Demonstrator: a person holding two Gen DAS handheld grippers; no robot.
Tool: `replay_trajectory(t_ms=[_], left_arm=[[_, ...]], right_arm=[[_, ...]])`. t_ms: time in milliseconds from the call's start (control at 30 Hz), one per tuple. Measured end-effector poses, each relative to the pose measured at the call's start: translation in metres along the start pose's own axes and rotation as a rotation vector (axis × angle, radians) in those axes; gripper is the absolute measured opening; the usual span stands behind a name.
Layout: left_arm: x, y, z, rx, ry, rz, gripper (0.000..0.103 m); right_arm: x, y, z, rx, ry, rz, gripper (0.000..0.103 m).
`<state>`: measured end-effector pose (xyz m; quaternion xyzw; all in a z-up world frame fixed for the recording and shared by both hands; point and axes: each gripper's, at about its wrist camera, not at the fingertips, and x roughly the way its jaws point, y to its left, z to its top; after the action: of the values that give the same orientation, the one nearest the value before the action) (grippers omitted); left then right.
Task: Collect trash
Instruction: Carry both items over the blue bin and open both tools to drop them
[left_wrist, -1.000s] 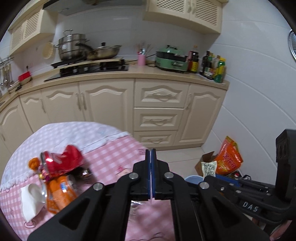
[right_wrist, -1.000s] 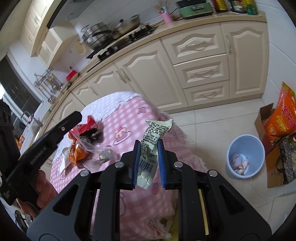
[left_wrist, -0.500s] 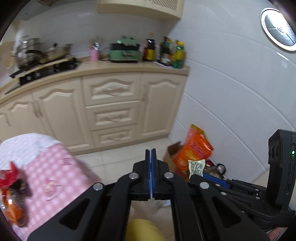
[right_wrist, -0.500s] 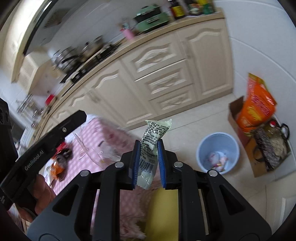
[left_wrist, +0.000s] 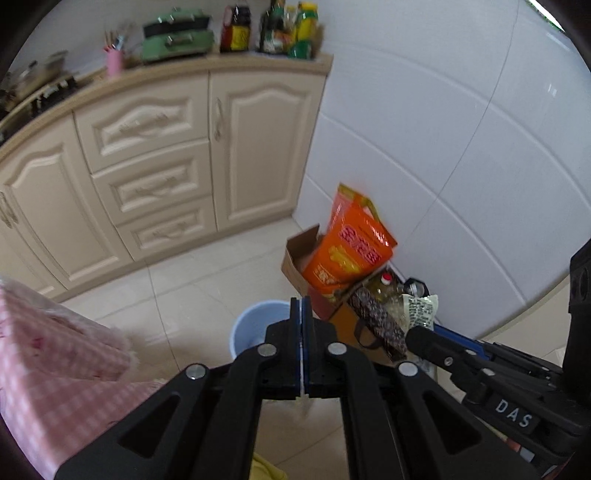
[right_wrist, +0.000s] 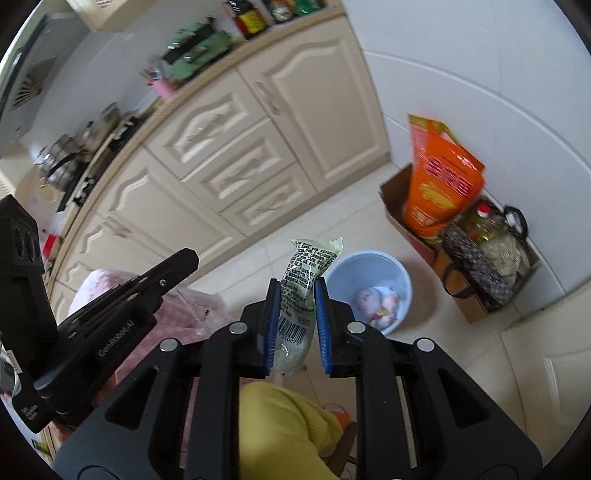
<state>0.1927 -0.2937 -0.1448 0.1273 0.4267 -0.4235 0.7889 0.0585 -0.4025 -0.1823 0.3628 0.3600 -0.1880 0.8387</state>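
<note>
My right gripper (right_wrist: 295, 291) is shut on a pale green snack wrapper (right_wrist: 301, 291) with a barcode, held upright in the air above the floor. A light blue trash bin (right_wrist: 402, 277) stands on the floor just beyond and right of it, with some trash inside. My left gripper (left_wrist: 301, 314) is shut and empty; the bin (left_wrist: 251, 317) shows right behind its tips. The wrapper (left_wrist: 419, 310) and the right gripper's finger also show at the right of the left wrist view.
A cardboard box (right_wrist: 397, 199) with an orange bag (right_wrist: 439, 181), an oil bottle and a dark patterned bag (right_wrist: 476, 266) stands by the white tiled wall. Cream kitchen cabinets (left_wrist: 147, 162) line the back. The pink checked tablecloth (left_wrist: 55, 362) is at left.
Both grippers have swung right, away from the table and toward the blue bin and floor. The table trash has left view. The right gripper still holds the wrapper.
</note>
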Motion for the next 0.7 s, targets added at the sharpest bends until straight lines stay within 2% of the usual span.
replay_trajectory(t_ms=[300,433,533,600,633,667,700], left_arm=[[0.076,-0.012,0.008,0.034,0.103,-0.011,0.001],[0.097,-0.015,0.016,0.049,0.121,0.000,0.001],[0.102,-0.016,0.022,0.055,0.099,0.015,0.003],[0.105,-0.017,0.024,0.069,0.104,0.032,0.015],[0.107,-0.015,0.025,0.070,0.120,0.039,0.040],[0.108,-0.013,0.025,0.062,0.130,0.038,0.046],[0.108,-0.008,0.024,0.048,0.130,0.033,0.046]], right_arm=[[0.038,-0.041,0.012,0.068,0.070,-0.083,0.019],[0.050,-0.046,0.016,0.082,0.088,-0.094,0.019],[0.056,-0.046,0.018,0.089,0.099,-0.094,0.019],[0.060,-0.045,0.020,0.090,0.104,-0.092,0.019],[0.061,-0.044,0.020,0.088,0.106,-0.091,0.019],[0.061,-0.043,0.020,0.085,0.107,-0.090,0.019],[0.062,-0.043,0.020,0.084,0.108,-0.090,0.019]])
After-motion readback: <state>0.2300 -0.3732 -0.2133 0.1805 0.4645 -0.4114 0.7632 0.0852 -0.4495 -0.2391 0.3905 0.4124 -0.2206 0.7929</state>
